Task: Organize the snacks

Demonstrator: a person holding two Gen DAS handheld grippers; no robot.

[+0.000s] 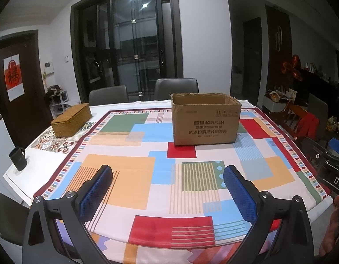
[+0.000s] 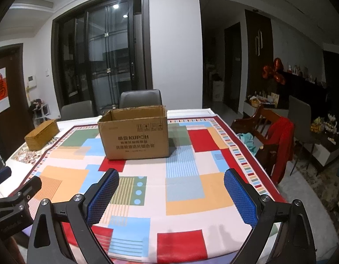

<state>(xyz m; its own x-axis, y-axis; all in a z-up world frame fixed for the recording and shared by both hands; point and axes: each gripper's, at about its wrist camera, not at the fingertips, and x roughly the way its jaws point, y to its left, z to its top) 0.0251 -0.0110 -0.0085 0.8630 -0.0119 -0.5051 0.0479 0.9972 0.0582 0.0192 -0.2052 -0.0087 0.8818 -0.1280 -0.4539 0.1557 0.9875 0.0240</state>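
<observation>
Here, the left gripper (image 1: 168, 176) and right gripper (image 2: 171, 179) hover over the near edge of the tablecloth (image 1: 134, 176), jaws wide, holding nothing. Bare cloth extends ahead to the open cardboard box (image 1: 205, 121), well apart. A wicker box (image 1: 71, 120) sits far left.

the cardboard box (image 1: 205, 121) hides its own inside, and the small print beneath its brand name blurs.

Both wrist cameras look slightly downward across the colourful patchwork tablecloth (image 1: 134, 182) from its near edge, sharing the far open brown cardboard box (image 2: 134, 136); the left view sits further left.
</observation>
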